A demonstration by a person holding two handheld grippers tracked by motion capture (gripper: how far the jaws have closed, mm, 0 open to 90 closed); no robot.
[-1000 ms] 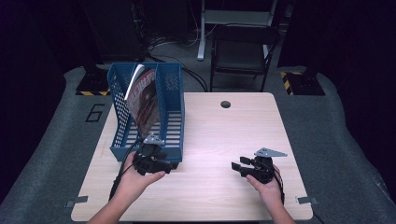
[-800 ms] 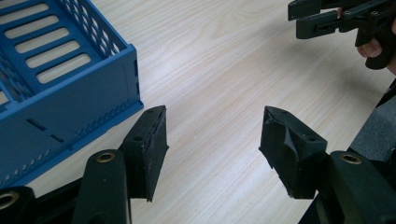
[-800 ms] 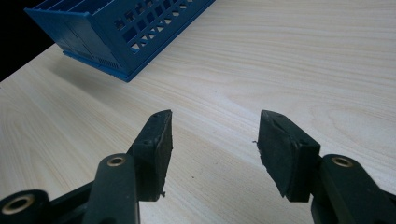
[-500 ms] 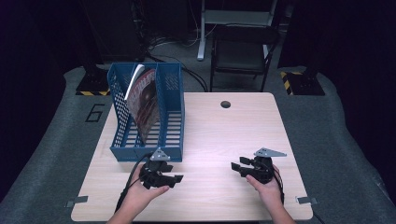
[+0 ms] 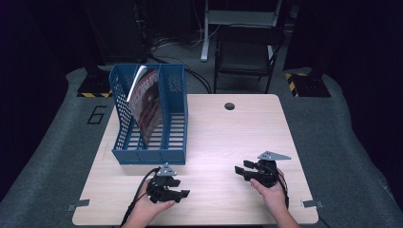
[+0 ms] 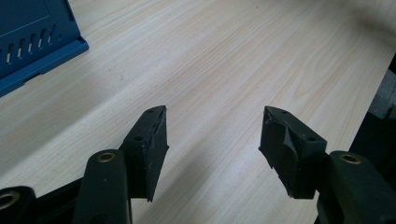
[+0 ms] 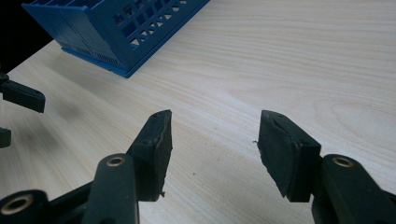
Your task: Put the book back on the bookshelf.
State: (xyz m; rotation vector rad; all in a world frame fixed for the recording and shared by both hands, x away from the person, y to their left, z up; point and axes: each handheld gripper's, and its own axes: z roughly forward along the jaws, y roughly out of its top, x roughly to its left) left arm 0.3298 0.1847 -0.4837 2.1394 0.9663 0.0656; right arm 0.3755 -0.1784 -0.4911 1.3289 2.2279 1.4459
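Both grippers are sitting low over the near part of the table [image 5: 214, 128], each held in one hand.

Left gripper [image 5: 177, 194]: it is lying near the near-left corner, just in front of the blue file rack [image 5: 172, 118], apart from it. In the left gripper view its jaws are standing wide apart with bare wood between them; released, nothing gripped. A corner of the rack's base [image 6: 32, 51] is showing at the upper left of that view.

Right gripper [image 5: 241, 169]: it is lying toward the near-right corner, well apart from the rack, with its jaws pointing left across the table. In the right gripper view the jaws are likewise gaping over bare wood; released, nothing held. The rack's perforated side [image 7: 126, 28] is showing at the top left there, and the left gripper's black jaw tips are poking in at the left edge.

The file rack is standing upright along the left edge, reaching toward the far-left corner. A magazine [image 5: 145, 102] with a dark reddish cover is leaning tilted inside it, in the left half as far as I can tell, top edge resting toward the left wall.

A small round hole [image 5: 230, 105] is sitting near the middle of the far edge.
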